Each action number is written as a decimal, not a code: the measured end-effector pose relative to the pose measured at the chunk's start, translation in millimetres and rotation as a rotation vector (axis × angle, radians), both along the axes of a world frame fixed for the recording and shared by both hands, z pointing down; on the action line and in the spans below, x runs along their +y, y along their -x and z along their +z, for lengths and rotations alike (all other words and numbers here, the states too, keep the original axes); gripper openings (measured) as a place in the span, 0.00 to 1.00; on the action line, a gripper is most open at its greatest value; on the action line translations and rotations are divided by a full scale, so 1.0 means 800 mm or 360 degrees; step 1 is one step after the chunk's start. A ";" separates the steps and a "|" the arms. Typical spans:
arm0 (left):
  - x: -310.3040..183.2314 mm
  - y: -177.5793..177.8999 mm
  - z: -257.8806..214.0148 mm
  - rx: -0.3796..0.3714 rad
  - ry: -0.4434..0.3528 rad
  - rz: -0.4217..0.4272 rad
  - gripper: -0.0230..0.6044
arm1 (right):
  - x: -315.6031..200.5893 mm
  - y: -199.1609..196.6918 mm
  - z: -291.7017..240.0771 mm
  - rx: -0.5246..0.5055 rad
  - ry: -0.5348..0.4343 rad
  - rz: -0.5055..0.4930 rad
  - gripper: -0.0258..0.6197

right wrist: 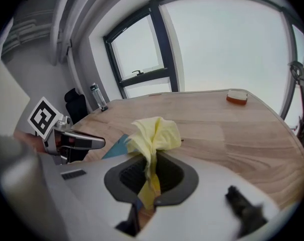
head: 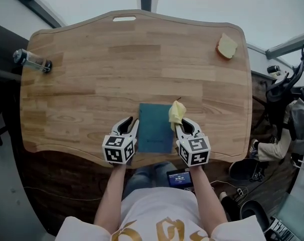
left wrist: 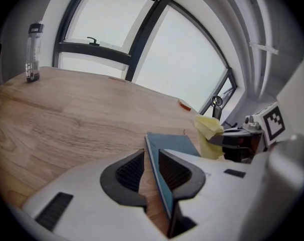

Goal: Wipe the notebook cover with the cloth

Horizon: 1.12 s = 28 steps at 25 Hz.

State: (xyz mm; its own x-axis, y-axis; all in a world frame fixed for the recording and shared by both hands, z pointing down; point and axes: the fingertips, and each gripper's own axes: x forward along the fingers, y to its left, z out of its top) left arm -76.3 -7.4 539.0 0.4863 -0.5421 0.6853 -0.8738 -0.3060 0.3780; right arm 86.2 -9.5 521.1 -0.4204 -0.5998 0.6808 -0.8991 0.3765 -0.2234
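Pinching the notebook by its left edge, the left gripper steadies it; the right gripper, jaws clamped on the cloth, sits at its right edge.

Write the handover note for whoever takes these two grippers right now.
The left gripper is shut on the left edge of the notebook, steadying it.
The right gripper is shut on the yellow cloth, which is bunched up at the notebook's right edge.
The notebook is teal and closed, at the near edge of the table, between the grippers.
Done: both things are gripped; no wiping shows.
Left: draw the cloth across the cover, probably right to left.
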 end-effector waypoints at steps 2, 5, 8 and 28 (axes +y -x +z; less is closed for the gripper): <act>0.000 -0.001 0.004 0.0005 0.0019 0.0014 0.17 | -0.002 -0.002 0.007 0.0012 0.0027 -0.0003 0.10; 0.002 -0.005 0.010 0.0041 0.0069 0.0032 0.18 | -0.004 -0.006 0.017 0.0026 0.0065 -0.0001 0.10; 0.005 -0.011 0.017 0.0067 0.0125 0.0057 0.21 | -0.007 -0.008 0.024 0.0029 0.0096 -0.0003 0.10; 0.006 -0.022 0.039 0.0196 0.0378 0.0098 0.14 | -0.017 0.000 0.057 0.0138 0.0250 -0.0056 0.10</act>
State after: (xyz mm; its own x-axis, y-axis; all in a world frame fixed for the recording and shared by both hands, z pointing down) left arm -59.0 -2.7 570.6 0.6011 -0.3403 0.7232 -0.7992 -0.2471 0.5480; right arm 86.4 -23.2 567.0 -0.3751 -0.4690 0.7996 -0.9043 0.3747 -0.2045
